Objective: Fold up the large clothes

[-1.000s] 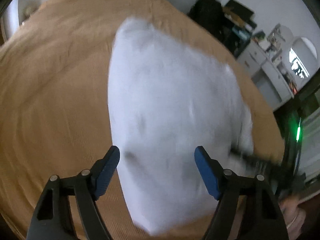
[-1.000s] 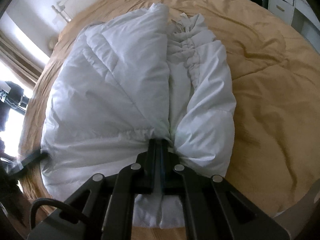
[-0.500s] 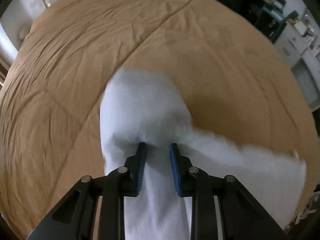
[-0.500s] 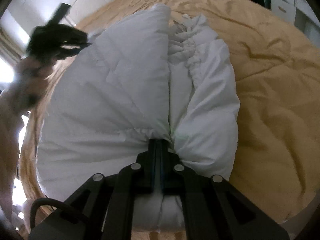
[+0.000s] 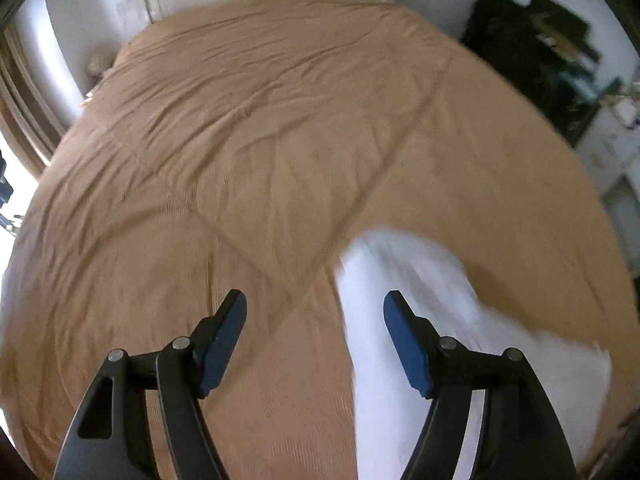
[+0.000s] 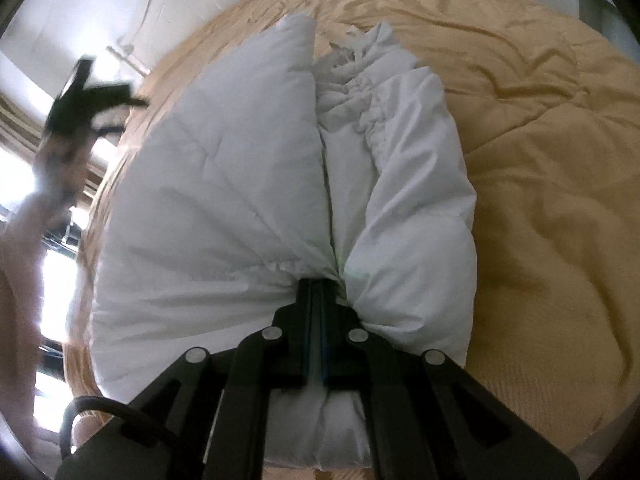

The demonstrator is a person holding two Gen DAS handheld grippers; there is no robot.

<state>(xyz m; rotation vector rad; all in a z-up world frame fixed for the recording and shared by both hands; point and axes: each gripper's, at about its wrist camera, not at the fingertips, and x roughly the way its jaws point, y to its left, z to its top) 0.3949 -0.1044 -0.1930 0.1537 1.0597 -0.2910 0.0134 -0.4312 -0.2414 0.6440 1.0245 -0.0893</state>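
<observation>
Mid-fold: right claw (image 6: 316,292) pinching white jacket (image 6: 224,200) on bed (image 6: 540,140); left claw (image 5: 314,312) just opened, empty; next, regrip.

The white padded jacket (image 6: 248,200) lies puffed and folded lengthwise on the tan bedspread (image 6: 540,140). Its ruched, gathered edge faces up along the middle crease. One end bunches tightly together.

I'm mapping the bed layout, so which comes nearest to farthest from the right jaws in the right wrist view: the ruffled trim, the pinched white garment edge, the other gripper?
1. The pinched edge of the white garment, right at the shut right gripper.
2. The ruffled trim, up the middle, towards the far end.
3. The left gripper, blurred, upper left, clear of the garment.
</observation>
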